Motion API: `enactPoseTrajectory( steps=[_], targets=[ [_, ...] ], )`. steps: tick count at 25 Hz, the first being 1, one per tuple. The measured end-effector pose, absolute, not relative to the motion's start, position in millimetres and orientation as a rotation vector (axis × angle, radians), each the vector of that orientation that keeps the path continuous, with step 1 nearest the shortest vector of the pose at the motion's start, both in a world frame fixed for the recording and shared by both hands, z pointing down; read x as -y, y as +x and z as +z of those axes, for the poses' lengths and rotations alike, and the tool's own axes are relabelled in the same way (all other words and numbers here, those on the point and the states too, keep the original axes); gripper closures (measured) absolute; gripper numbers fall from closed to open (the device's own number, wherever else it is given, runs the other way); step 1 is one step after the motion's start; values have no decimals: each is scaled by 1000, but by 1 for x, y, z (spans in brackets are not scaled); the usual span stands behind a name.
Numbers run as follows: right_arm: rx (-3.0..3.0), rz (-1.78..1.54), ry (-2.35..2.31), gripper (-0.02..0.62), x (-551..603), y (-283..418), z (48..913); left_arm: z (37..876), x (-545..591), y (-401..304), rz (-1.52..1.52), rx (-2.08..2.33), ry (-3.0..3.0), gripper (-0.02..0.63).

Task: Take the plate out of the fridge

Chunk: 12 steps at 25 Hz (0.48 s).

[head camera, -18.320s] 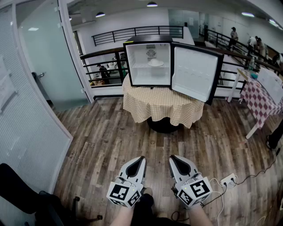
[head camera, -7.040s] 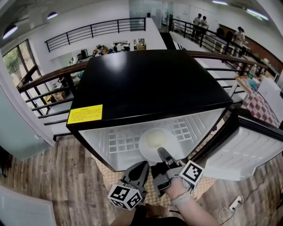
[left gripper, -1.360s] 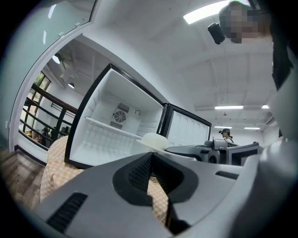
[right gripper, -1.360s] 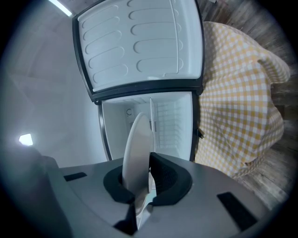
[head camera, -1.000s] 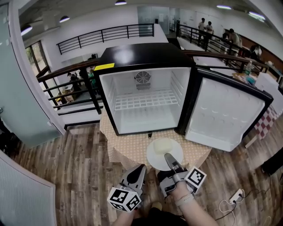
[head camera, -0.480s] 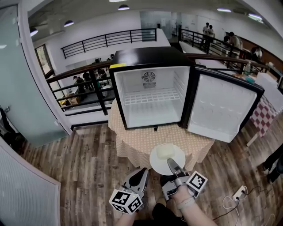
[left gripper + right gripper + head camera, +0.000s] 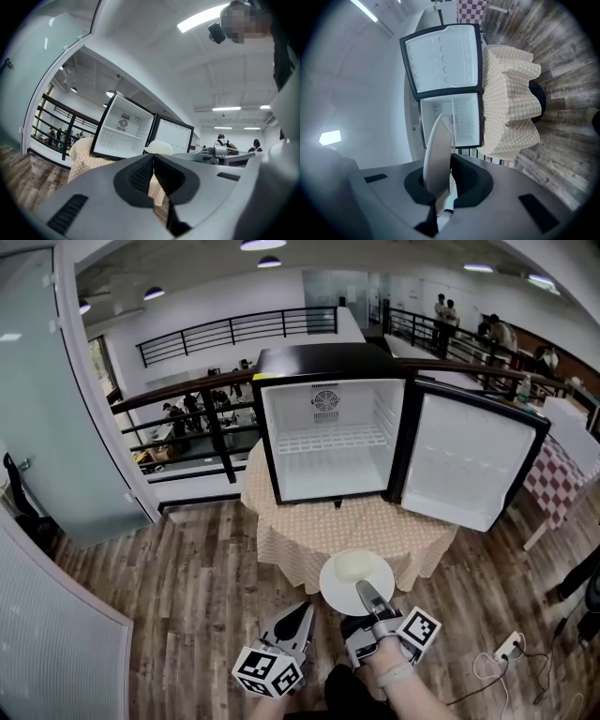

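Right gripper [image 7: 362, 589]: clamped on near rim of white plate [image 7: 354, 576]. Plate outside fridge [image 7: 328, 442], level, in front of checked tablecloth [image 7: 314, 531]. Left gripper [image 7: 304, 609]: jaws pressed together, nothing between. Fridge door [image 7: 469, 465] open.

My plate [image 7: 343, 570] is white, the tablecloth [image 7: 300, 535] tan with fine checks. The fridge [image 7: 319, 360] is black outside, white inside. The floor [image 7: 187, 596] is streaky brown wood.

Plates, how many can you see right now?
1. The plate is held by its rim in the right gripper, in front of the table, outside the open fridge. No other shows on the fridge's shelf or floor.
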State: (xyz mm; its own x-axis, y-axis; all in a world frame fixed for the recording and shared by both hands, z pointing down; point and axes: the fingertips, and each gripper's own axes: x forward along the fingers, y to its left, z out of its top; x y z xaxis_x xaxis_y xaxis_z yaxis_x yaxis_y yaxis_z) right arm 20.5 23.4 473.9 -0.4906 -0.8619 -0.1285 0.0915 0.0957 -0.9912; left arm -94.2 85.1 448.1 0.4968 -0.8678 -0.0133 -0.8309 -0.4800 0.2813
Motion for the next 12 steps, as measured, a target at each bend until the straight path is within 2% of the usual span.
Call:
enactPoseTrajectory(
  steps=[12],
  targets=[
    [-1590,-1505,-795,552,-76,38,484,465,-129,-71,-234,1411,2491,598]
  ],
)
